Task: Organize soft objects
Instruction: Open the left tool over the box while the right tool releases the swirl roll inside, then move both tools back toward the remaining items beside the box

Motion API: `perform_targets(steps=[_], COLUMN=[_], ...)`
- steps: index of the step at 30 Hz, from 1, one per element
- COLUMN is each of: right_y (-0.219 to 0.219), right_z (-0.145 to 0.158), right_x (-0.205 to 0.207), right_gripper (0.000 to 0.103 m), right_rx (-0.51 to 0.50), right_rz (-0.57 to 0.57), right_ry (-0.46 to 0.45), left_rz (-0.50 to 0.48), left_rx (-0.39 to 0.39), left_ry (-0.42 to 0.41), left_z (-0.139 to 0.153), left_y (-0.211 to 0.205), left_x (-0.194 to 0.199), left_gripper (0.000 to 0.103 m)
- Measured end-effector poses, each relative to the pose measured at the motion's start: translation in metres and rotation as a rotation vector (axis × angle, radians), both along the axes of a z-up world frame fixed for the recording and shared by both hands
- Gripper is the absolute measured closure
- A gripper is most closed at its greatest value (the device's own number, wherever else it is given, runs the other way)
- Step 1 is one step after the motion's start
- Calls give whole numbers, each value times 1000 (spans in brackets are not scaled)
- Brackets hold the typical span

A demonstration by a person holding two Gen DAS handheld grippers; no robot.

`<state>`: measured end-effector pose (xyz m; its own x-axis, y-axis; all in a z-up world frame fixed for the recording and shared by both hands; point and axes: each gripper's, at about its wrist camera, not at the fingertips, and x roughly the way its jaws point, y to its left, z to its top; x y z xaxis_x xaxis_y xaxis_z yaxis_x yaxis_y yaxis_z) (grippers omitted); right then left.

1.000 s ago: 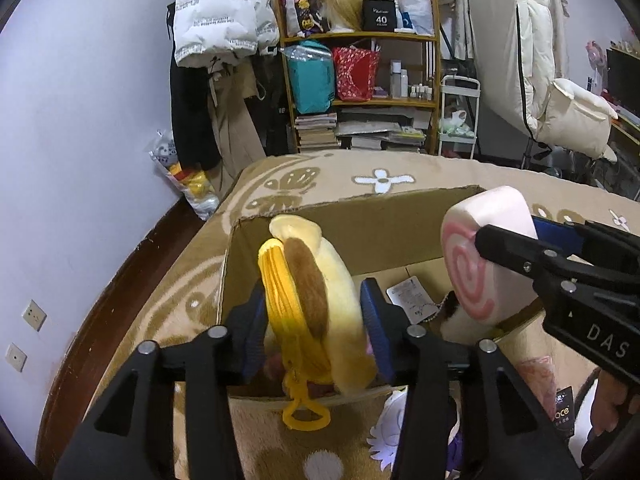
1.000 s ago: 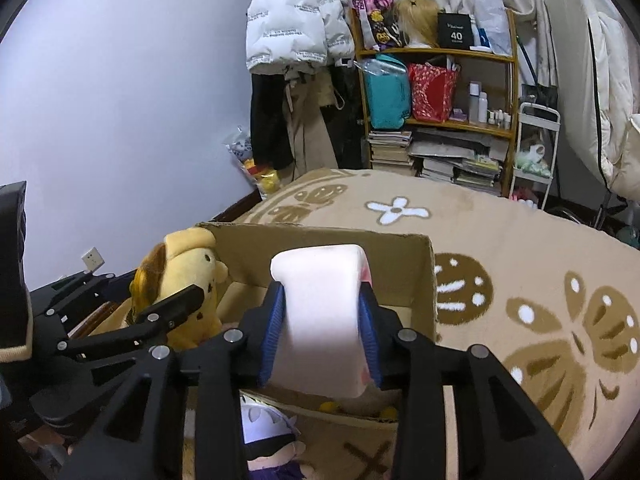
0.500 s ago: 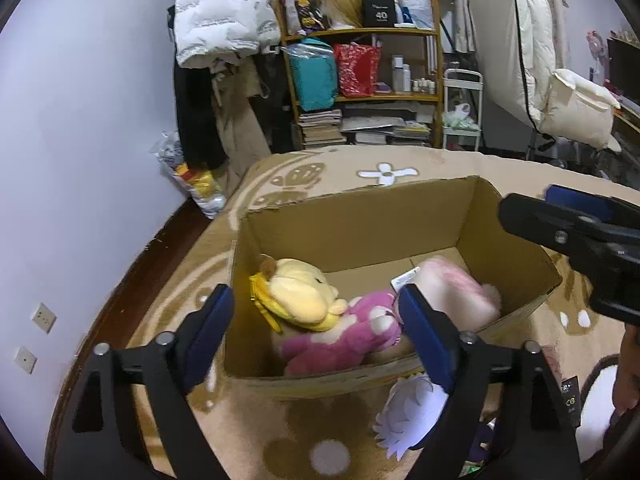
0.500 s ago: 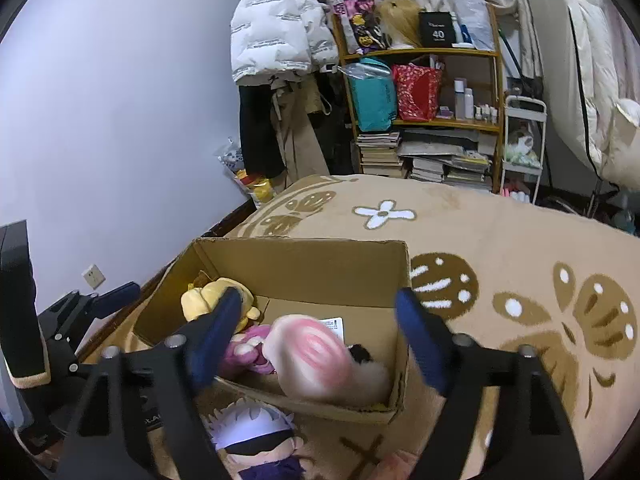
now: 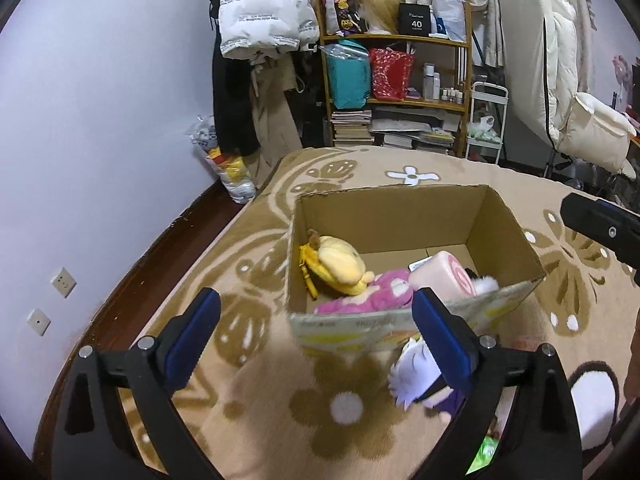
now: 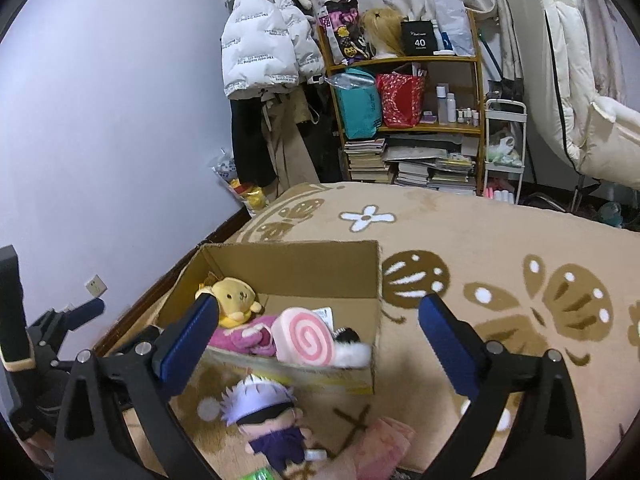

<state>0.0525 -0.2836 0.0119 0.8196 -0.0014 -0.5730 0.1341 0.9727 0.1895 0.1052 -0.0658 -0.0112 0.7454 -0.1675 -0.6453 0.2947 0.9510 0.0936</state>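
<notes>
An open cardboard box (image 5: 500,224) (image 6: 304,268) stands on the patterned rug. Inside lie a yellow plush (image 5: 340,266) (image 6: 234,296), a pink fuzzy plush (image 5: 372,294) (image 6: 240,334) and a pink swirl-roll plush (image 5: 444,280) (image 6: 306,342). A white-haired doll in purple (image 5: 420,380) (image 6: 264,420) lies on the rug in front of the box. My left gripper (image 5: 316,338) is open and empty, above the rug before the box. My right gripper (image 6: 318,340) is open and empty, above the box's near side.
A pink soft item (image 6: 384,444) and a green item (image 5: 486,454) lie on the rug near the doll. A wooden shelf (image 6: 408,120) with bags and books, hanging coats (image 6: 268,40) and a white chair (image 5: 580,136) stand at the back. The wall runs along the left.
Both grippers opened and dropped the yellow plush and the swirl roll into the box, then drew back and up. Both toys now lie inside the box.
</notes>
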Motion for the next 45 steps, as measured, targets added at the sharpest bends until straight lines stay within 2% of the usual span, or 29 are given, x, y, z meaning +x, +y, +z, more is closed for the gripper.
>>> perform_targets(steps=[7, 11, 19, 28, 35, 40, 45], right_y=[-4, -10, -13, -9, -15, -27, -39], right_z=[1, -2, -13, -31, -53, -69, -88], right_x=[-30, -47, -75, -85, -82, -79, -76], right_gripper=[0, 0, 0, 0, 0, 0, 8], right_rx=[-15, 4, 1, 39, 72, 109, 151], right_rz=[-30, -57, -101, -112, -146, -197, -234], right_ry=[57, 74, 131, 194, 257, 324, 406], left_rz=[-1, -9, -25, -26, -40, -48, -71], left_rx=[48, 49, 75, 95, 130, 125, 136], left_ry=[-18, -17, -12, 22, 69, 106, 138], left_z=[12, 16, 13, -2, -27, -37, -48], left_y=[2, 0, -2, -6, -16, -18, -25], left_x=[-28, -45, -76, -100, -104, -101, -99], left_gripper=[7, 7, 7, 7, 7, 7, 7])
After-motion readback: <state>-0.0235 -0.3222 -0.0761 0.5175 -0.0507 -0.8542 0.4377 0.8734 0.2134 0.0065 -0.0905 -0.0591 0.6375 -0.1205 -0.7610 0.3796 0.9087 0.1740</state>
